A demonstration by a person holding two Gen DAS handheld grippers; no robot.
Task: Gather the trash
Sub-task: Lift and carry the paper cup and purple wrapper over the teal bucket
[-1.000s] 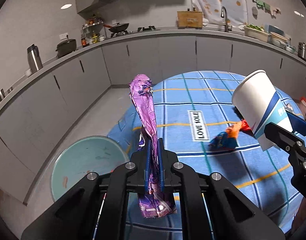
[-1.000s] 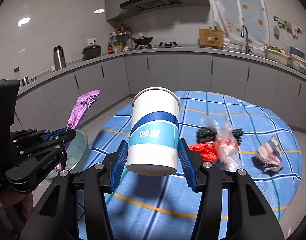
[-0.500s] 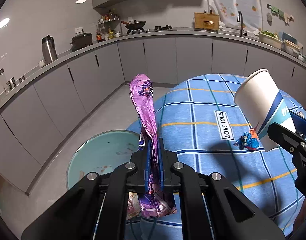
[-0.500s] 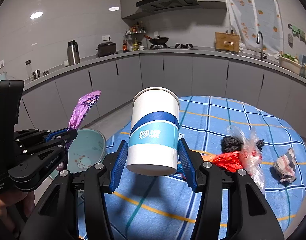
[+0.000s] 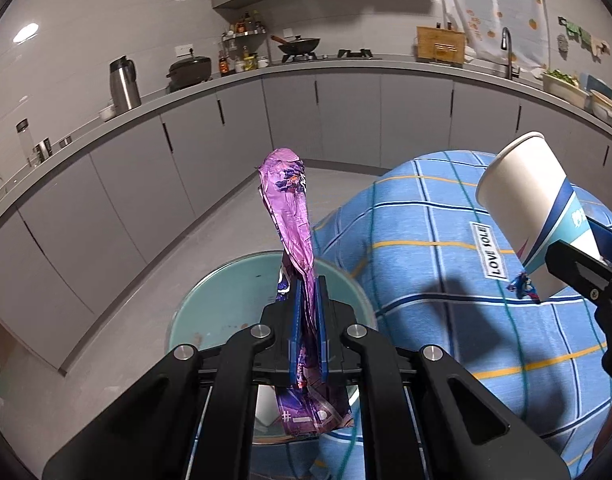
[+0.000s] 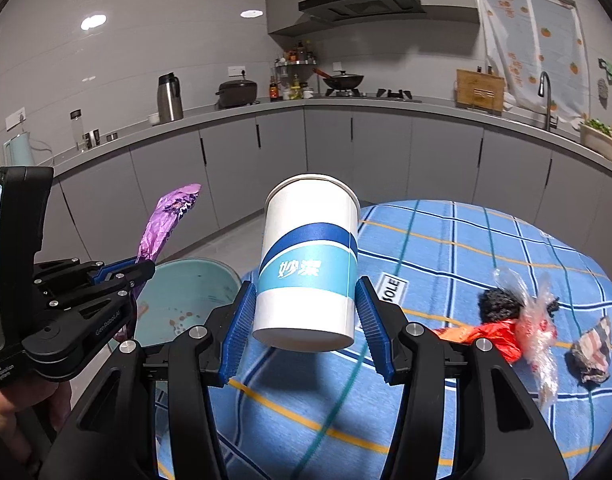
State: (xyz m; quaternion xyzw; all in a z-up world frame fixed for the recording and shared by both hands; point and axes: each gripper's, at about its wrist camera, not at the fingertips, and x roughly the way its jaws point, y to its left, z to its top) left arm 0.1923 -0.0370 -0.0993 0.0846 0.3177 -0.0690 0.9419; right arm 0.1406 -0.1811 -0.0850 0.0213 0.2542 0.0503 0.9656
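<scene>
My left gripper (image 5: 307, 296) is shut on a crumpled purple foil wrapper (image 5: 292, 208) that stands up between its blue pads, above the open light-green trash bin (image 5: 226, 300). My right gripper (image 6: 304, 294) is shut on a white paper cup with blue bands (image 6: 308, 260), held upright over the table's left edge. The cup (image 5: 530, 200) also shows at the right of the left wrist view, and the wrapper (image 6: 166, 220) and bin (image 6: 194, 292) at the left of the right wrist view.
A round table with a blue checked cloth (image 6: 446, 280) carries a red wrapper (image 6: 494, 334), clear plastic film (image 6: 540, 320), a black clump (image 6: 498, 304) and a striped scrap (image 6: 592, 350). A small blue wrapper (image 5: 522, 284) lies near the cup. Grey cabinets (image 5: 346, 120) line the walls.
Both grippers have swung left, away from the table and toward the bin. The bin now sits right under the purple wrapper. Both grips are unchanged.
</scene>
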